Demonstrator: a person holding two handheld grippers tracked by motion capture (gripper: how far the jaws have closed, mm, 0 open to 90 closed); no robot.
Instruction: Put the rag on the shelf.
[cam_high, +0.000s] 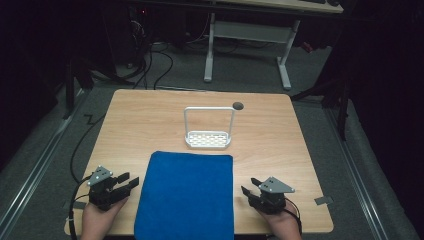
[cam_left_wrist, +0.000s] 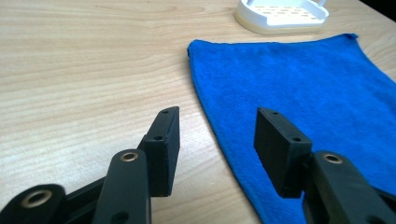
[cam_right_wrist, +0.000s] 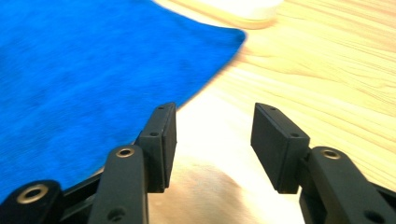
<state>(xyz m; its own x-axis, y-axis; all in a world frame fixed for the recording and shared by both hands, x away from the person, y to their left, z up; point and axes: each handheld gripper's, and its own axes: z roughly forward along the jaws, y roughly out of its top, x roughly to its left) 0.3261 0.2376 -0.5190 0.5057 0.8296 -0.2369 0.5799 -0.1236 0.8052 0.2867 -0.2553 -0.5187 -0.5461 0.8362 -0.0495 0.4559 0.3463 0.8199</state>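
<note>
Cloth: a blue towel (cam_high: 185, 195) lies flat on the near middle of the wooden table (cam_high: 135, 120), its near edge at the table's front, smoothed out as if ready to be folded or lifted.
Left gripper (cam_high: 125, 184): low beside the towel's left edge, jaws wide and empty, aimed inward so the edge sits just ahead of them.
Right gripper (cam_high: 248, 191): mirrors it beside the right edge, jaws wide, nothing held.
Rack: a white wire-handled tray (cam_high: 208, 139) stands just beyond the towel's far edge, apart from it.
Likely next: both sides pinched together, I'd guess.
</note>
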